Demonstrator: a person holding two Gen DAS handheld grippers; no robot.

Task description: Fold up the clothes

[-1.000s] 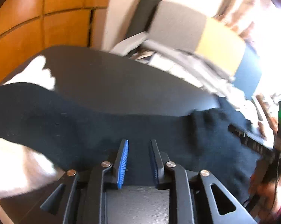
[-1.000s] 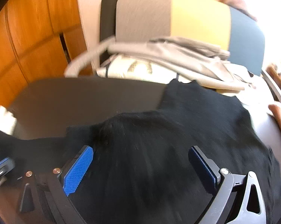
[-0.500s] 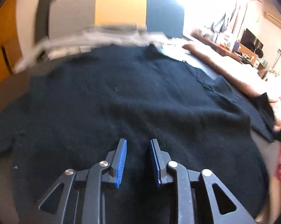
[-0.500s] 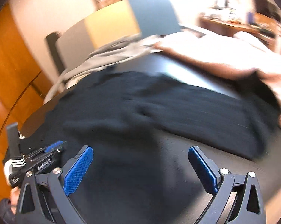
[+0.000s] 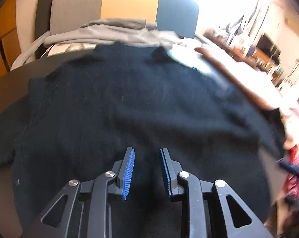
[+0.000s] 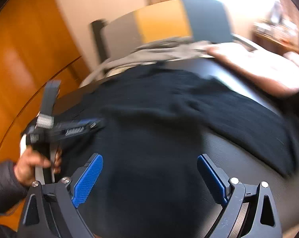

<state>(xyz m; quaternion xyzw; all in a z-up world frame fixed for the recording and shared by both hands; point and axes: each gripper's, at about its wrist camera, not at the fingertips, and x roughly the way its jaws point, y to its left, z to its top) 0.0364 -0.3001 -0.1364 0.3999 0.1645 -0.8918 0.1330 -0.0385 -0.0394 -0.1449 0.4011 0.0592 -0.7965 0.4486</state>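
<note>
The dark navy knit sweater (image 5: 141,103) lies spread, mostly flat, on the dark round table (image 5: 8,83), collar end toward the grey, yellow and blue chair (image 5: 129,2) w/ a grey garment (image 5: 109,31) draped over its seat. Left gripper (image 5: 146,170): 2 blue pads (image 5: 128,170) narrowly parted over the near hem; whether cloth is pinched, cannot tell. Right gripper (image 6: 149,178): released, jaws wide, hovering over the cloth. Judgement: for a clean fold, grip 1 layer edge per gripper, at approx. matching points, keep the hem taut, lift low, lay the edge down square. Blur hides seam detail.
</note>
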